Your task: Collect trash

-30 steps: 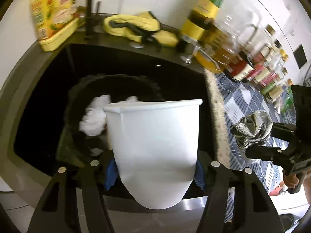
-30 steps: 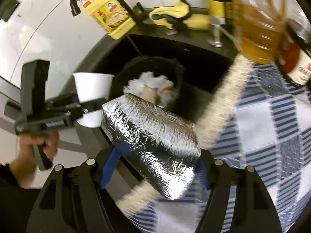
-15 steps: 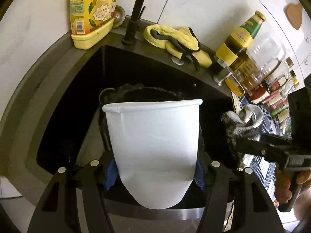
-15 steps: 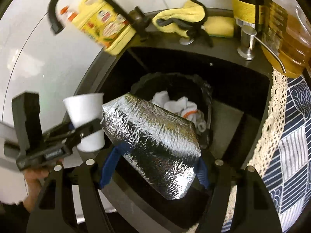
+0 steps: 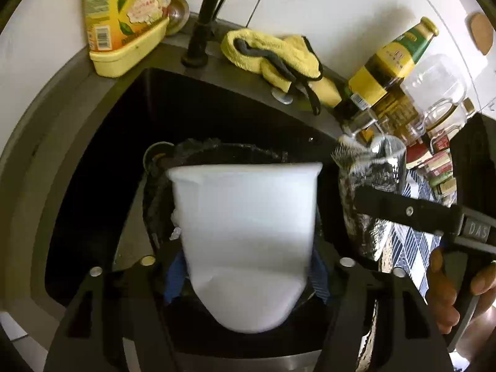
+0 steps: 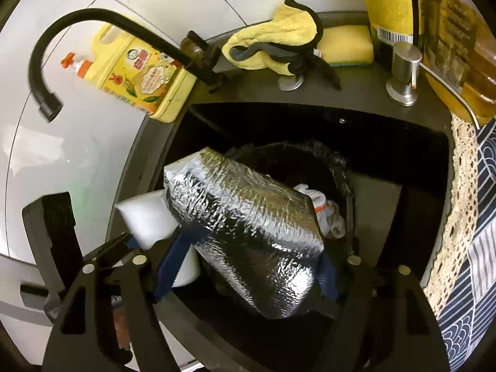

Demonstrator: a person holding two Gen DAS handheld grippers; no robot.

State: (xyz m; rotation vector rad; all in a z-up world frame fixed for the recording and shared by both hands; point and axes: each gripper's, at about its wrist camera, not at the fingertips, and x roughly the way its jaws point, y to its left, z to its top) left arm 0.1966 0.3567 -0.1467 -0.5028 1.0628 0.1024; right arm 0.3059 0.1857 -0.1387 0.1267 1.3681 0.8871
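Drop step: both grippers' jaws just opening. White cup [image 5: 248, 235] between left gripper [image 5: 245, 274] fingers, foil pouch [image 6: 245, 235] between right gripper [image 6: 248, 274] fingers, bin [image 6: 341, 167] just beyond. Next: spread fully, retract.

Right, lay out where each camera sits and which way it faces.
Left wrist: on the left gripper, angled down into the sink at the bin; its jaws, just opening, flank the white cup; right gripper and hand at right.
Right wrist: on the right gripper, angled down at the same bin; its jaws, just opening, flank the foil packet; left gripper at left.
Shared: bin, cup, packet, faucet, yellow cloth.
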